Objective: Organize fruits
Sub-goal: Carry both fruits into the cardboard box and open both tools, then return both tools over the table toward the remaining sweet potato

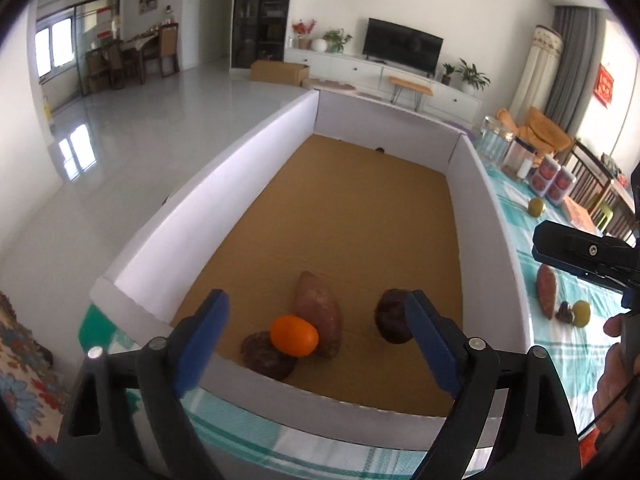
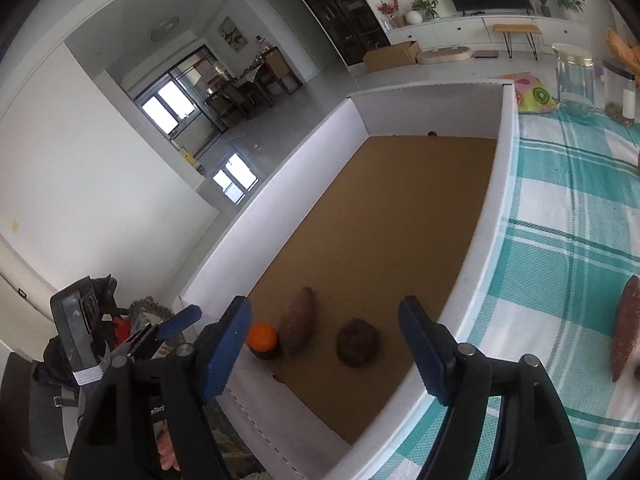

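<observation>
Bright daylight fills a living room with a television (image 1: 404, 49) on a long white cabinet at the far wall. On the teal checked tablecloth (image 2: 560, 248) sits a big white-walled cardboard box (image 1: 256, 160) with a brown floor. At its near end lie four things — an orange (image 1: 295, 335) resting on a dark round fruit (image 1: 266, 356), a sweet potato (image 1: 318, 316) touching the orange, and another dark round fruit (image 1: 394, 321) a little to the right. Both tongs hang over the near rim: the left gripper (image 1: 316, 344) stands wide apart with nothing between its blue pads, and the right gripper (image 2: 326, 350) is likewise spread and empty. Out on the cloth to the right lie another sweet potato (image 1: 546, 290), two green fruits (image 1: 536, 207) and some jars (image 1: 494, 142).
</observation>
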The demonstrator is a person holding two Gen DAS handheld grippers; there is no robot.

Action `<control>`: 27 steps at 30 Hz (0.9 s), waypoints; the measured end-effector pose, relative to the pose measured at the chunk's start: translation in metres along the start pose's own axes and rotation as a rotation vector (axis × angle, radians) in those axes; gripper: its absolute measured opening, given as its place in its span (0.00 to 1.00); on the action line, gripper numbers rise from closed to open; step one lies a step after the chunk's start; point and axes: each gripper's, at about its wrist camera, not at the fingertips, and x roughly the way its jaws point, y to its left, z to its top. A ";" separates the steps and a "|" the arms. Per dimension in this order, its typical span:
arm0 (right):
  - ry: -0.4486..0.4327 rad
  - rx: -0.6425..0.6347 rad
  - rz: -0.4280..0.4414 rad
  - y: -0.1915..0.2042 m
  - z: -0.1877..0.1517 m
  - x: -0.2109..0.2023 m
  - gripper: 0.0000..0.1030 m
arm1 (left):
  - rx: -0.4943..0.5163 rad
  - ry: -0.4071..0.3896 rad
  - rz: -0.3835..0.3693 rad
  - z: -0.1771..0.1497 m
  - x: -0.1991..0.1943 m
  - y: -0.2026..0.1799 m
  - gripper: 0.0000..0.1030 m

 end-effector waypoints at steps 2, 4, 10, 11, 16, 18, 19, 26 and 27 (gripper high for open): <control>-0.058 0.009 -0.070 -0.023 -0.008 -0.026 0.79 | 0.025 -0.012 -0.044 0.002 -0.004 -0.018 0.88; -0.131 0.022 -0.171 -0.053 -0.021 -0.058 0.82 | 0.063 -0.033 -0.109 0.003 -0.011 -0.041 0.89; -0.296 0.178 -0.627 -0.166 -0.095 -0.146 0.89 | 0.242 -0.010 -0.395 -0.019 -0.028 -0.143 0.93; -0.300 0.228 -0.688 -0.188 -0.104 -0.158 0.89 | 0.271 0.024 -0.438 -0.026 -0.024 -0.162 0.93; -0.331 0.430 -0.889 -0.261 -0.153 -0.199 0.89 | 0.363 0.154 -0.501 -0.061 0.024 -0.232 0.93; -0.383 0.546 -0.828 -0.278 -0.163 -0.218 0.89 | 0.393 0.163 -0.440 -0.072 0.048 -0.248 0.93; -0.406 0.556 -0.836 -0.279 -0.163 -0.221 0.89 | 0.408 0.163 -0.410 -0.075 0.060 -0.252 0.93; -0.304 0.633 -0.924 -0.297 -0.175 -0.208 0.89 | 0.476 0.163 -0.268 -0.081 0.108 -0.257 0.93; -0.299 0.629 -0.933 -0.298 -0.175 -0.207 0.89 | 0.469 0.174 -0.262 -0.083 0.112 -0.255 0.93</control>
